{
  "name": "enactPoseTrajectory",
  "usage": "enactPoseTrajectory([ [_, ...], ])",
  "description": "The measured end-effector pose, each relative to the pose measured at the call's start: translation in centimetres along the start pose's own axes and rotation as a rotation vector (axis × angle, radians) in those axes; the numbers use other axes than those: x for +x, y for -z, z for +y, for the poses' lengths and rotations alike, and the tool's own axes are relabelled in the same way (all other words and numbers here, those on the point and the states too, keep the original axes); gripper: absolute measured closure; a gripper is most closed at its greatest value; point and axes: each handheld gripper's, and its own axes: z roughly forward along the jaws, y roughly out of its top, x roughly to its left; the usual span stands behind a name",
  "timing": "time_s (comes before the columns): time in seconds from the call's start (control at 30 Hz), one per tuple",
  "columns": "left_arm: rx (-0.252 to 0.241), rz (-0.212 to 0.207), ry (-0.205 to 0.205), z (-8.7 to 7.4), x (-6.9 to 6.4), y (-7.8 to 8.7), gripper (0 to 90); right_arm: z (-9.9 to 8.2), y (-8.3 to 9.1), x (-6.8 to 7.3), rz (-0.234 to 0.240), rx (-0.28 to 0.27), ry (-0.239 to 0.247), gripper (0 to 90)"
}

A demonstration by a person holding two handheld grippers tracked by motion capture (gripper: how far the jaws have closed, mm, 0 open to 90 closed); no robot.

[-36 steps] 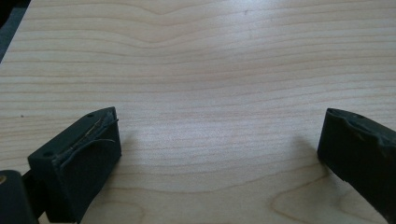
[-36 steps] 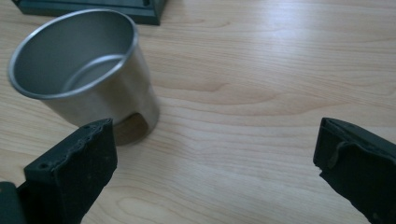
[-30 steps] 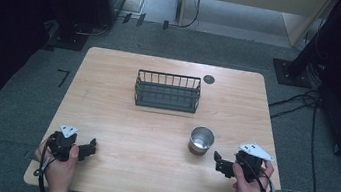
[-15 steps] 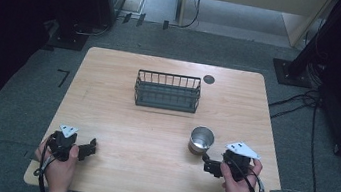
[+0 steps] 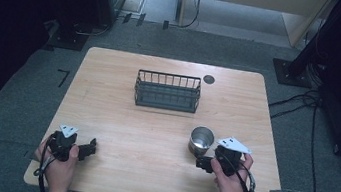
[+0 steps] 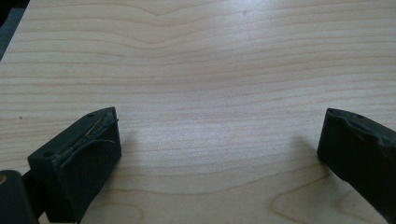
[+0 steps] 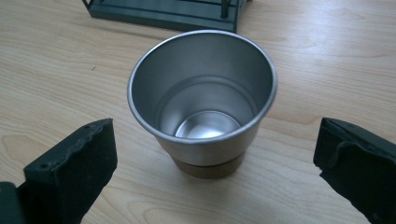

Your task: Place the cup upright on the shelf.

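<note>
At the near left corner of the pale wood-grain table (image 5: pixel 119 119), the person's left hand holds the black left gripper (image 5: pixel 88 149) low over the board. In the left gripper view its jaws stand wide apart, with bare wood between them and nothing in their hold.

Toward the far middle of the table stands a dark wire rack-like basket (image 5: pixel 167 91), with a small dark round disc (image 5: pixel 208 79) just past its right end.

To the right of centre, on the near half of the table, stands the shiny stainless-steel cup (image 5: pixel 201 139). It is a plain round tumbler, tapering from a wide rolled rim to a narrower base, where a brownish band shows in the right gripper view (image 7: pixel 205 116). Its brushed inside is empty and reflects light at the bottom. The cup is upright: its long axis is vertical, mouth pointing up.

The black right gripper (image 5: pixel 203 162), held by the right hand, is just on the near side of the cup. In the right gripper view its jaws are spread wide, one on either side of the cup, and touch nothing.
</note>
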Motion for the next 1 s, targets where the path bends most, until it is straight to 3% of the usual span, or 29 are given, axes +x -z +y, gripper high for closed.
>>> enactPoseTrajectory([
  [0.6, 0.0, 0.0, 0.0, 0.0, 0.0, 0.0, 0.0, 1.1, -2.5, 1.5, -0.017, 0.008, 0.014, 0.2],
  [1.0, 0.0, 0.0, 0.0, 0.0, 0.0, 0.0, 0.0, 1.3, -3.8, 1.5, -0.069, 0.014, 0.012, 6.7],
])
